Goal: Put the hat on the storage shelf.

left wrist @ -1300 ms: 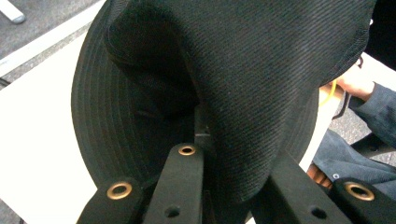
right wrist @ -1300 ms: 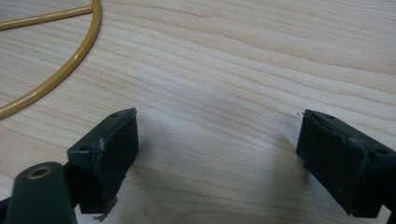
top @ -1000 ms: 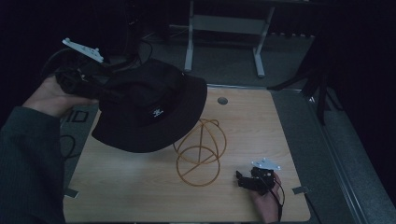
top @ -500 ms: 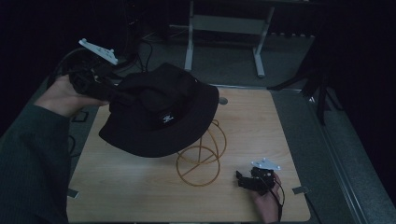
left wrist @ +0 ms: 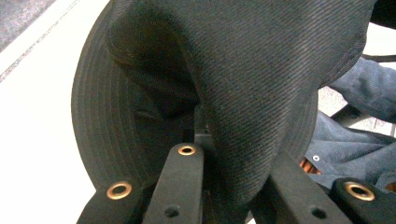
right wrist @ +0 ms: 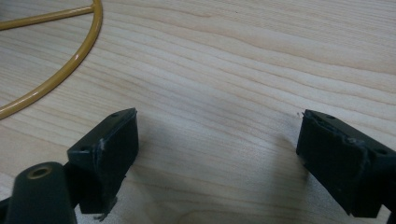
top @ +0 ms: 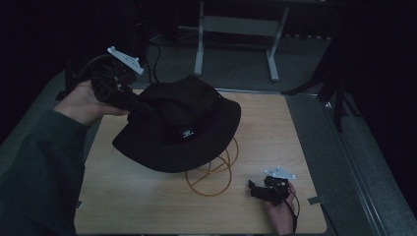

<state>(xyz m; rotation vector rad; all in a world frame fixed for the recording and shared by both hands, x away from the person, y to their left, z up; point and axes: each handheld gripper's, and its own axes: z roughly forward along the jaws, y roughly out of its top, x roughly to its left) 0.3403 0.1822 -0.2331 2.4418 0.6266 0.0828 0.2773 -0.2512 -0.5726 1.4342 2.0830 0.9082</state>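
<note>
Hat [top: 182, 130] carried over the wire stand [top: 211, 169], pinched by the left gripper [top: 135, 104].

Left gripper's 2 jaws are clamped on a fold of the black hat's crown, holding it above the table [top: 275, 142] so the brim hangs over the yellow wire stand, probably to seat it there. Its own view shows the twill bunched between the jaws [left wrist: 233, 154], which the high view cannot resolve. Right gripper [right wrist: 217, 158] rests on the wood near the stand, jaws spread wide and empty, out of the way.
</note>
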